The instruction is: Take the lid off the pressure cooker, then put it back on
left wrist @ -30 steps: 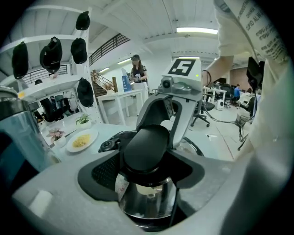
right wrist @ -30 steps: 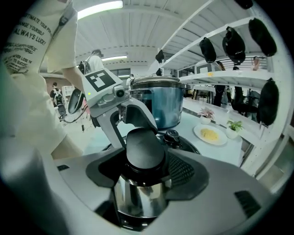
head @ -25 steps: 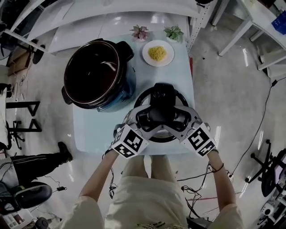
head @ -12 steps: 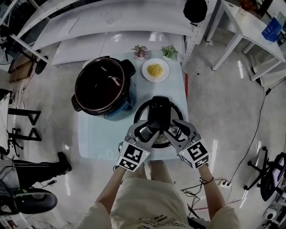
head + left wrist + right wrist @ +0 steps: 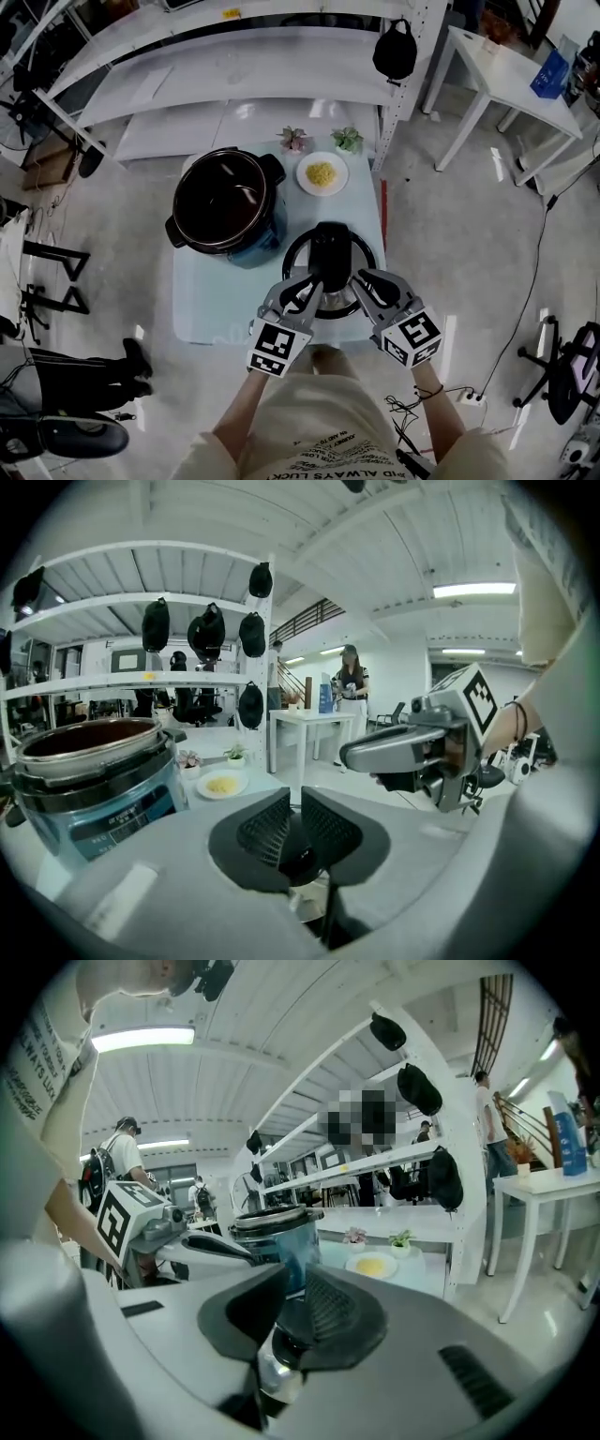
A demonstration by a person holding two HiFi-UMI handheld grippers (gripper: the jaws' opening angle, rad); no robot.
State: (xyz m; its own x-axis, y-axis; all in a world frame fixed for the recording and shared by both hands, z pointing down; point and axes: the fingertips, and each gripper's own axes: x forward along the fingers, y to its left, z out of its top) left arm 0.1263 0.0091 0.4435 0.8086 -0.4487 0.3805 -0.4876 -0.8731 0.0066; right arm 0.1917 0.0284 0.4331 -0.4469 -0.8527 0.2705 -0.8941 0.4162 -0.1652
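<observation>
The round black and steel lid (image 5: 330,246) lies flat on the pale table (image 5: 211,300), right of the open pressure cooker (image 5: 225,202). Both grippers hover over the lid's near edge. My left gripper (image 5: 305,289) has its jaws closing, and its pads (image 5: 272,822) stand a thin slit apart with nothing pressed between them. My right gripper (image 5: 367,284) is closing too, with a wider gap (image 5: 295,1312) through which the cooker (image 5: 277,1232) shows. Bits of the lid (image 5: 278,1365) show below both pairs of jaws.
A white plate of yellow food (image 5: 322,173) and two small potted plants (image 5: 293,140) (image 5: 348,139) stand at the table's far edge. White shelving with black bags rises behind. A second white table (image 5: 497,66) is at the right, and a person's shoe (image 5: 131,361) at the left.
Both grippers have pulled back from the sides of the lid toward its near edge and risen, and their jaws have gone from wide to nearly closed. The lid stays on the table.
</observation>
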